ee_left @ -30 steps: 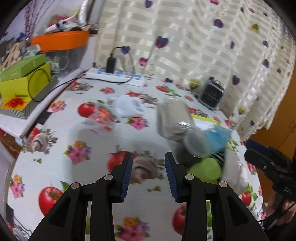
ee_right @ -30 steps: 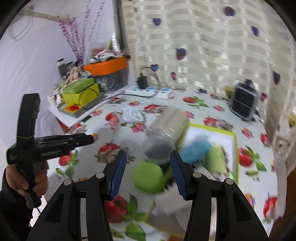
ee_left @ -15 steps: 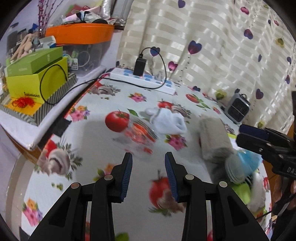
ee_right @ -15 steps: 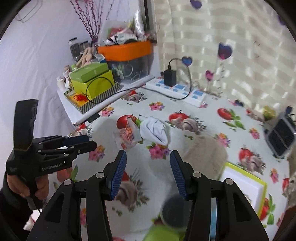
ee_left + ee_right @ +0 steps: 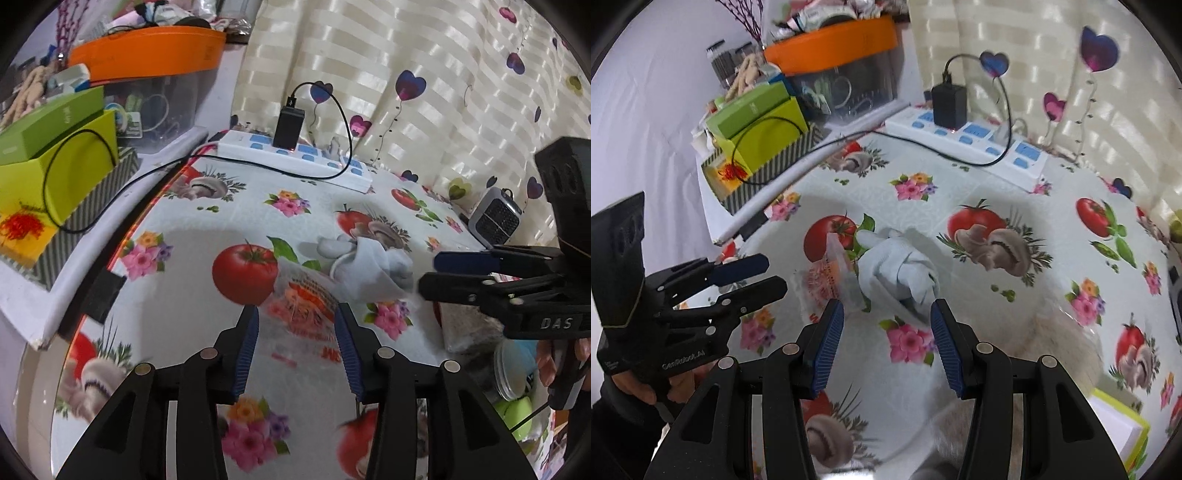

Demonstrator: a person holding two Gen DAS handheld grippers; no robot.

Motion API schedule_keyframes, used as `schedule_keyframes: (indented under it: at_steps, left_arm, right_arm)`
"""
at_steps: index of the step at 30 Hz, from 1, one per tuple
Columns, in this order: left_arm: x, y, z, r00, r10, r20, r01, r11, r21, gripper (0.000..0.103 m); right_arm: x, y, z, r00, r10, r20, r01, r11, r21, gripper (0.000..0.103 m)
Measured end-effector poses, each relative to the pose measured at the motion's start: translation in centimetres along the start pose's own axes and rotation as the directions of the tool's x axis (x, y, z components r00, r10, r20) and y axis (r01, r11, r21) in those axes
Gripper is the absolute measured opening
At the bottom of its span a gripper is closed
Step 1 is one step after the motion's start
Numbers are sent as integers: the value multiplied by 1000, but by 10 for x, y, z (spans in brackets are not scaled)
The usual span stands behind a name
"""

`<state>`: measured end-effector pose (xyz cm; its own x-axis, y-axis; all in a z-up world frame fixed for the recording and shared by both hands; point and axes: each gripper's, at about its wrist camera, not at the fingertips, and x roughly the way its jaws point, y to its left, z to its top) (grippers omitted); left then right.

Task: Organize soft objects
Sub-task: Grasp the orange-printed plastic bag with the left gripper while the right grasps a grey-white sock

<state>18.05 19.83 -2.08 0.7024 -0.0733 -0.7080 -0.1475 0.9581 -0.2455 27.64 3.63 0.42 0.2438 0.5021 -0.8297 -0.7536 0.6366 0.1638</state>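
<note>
A crumpled white cloth (image 5: 373, 271) (image 5: 899, 271) lies on the patterned tablecloth. Against its left side lies a clear plastic bag with orange-red print (image 5: 301, 297) (image 5: 827, 278). My left gripper (image 5: 297, 345) is open and empty, just short of the bag. My right gripper (image 5: 886, 339) is open and empty, just short of the cloth. Each gripper shows in the other's view, the right one (image 5: 458, 273) beside the cloth and the left one (image 5: 753, 275) beside the bag. A beige rolled towel (image 5: 467, 328) lies under the right gripper.
A white power strip (image 5: 295, 160) with a black charger and cable lies at the table's back. Green boxes (image 5: 51, 162) and an orange-lidded tub (image 5: 147, 48) stand on a side shelf at left. A small heater (image 5: 495, 219), a jar and a green object (image 5: 515, 415) sit at right.
Both grippers have moved forward and left, away from the tray with the towel and jar, toward the cloth and bag. Both stayed open.
</note>
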Motion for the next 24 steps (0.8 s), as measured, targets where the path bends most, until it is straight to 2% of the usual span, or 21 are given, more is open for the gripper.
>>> schedule_keyframes:
  at_steps: [6,14,19,20,22,24]
  left_arm:
    - [20,-2,8,1000,-17,-18,18,999,36,44]
    - [50,0,4,995,-11,-95,18,998,64,45]
    - [58,-3,3,994,-3,-111,11,997,74,46]
    - [58,-4,3,994,1,-113,8,997,78,46]
    - [59,-6,3,993,-13,-117,21,997,70,45]
    - [60,-7,3,994,-2,-114,9,998,61,33]
  right_arm:
    - [25,-3,16,999,-7,-50,6,1000,-25,50]
    - [51,-12,22,991,-43,-125,35,997,-69,52]
    - [65,-17,22,985,-40,-166,35,999,-38,52]
    - [66,-17,22,984,-36,-173,31,999,-31,50]
    - [64,-13,21,986,-42,-163,36,998,-44,40]
    - [60,-10,19,987,-51,-155,44,998,-53,32]
